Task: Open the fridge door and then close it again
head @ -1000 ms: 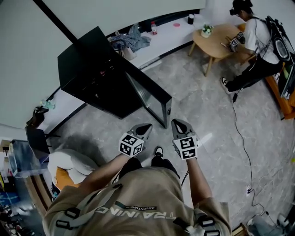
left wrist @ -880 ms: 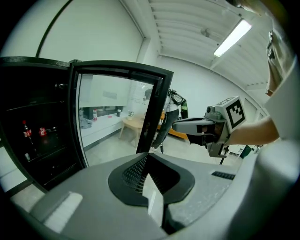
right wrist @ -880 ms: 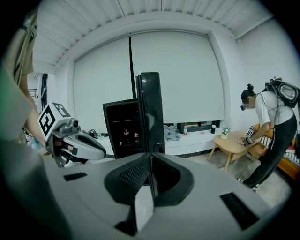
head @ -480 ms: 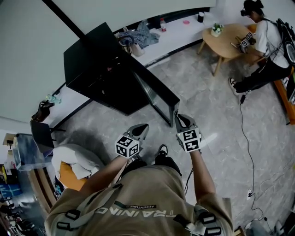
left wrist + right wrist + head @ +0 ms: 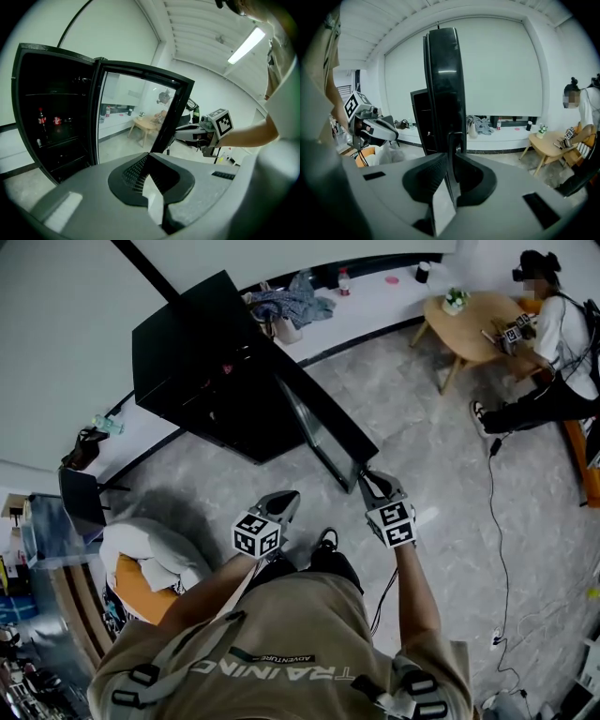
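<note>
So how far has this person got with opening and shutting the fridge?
Opening looks done: the fridge door stands swung wide from the black fridge, with bottles showing on a shelf inside. In hand: the right gripper is clamped on the door's free edge. The left gripper is shut on nothing, off to the side. Left to do: swing the door closed and let go.

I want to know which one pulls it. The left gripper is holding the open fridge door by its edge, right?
Not the left. The right gripper is holding the open fridge door by its edge, jaws closed on it, as the right gripper view shows. The left gripper hangs free, shut and empty.
</note>
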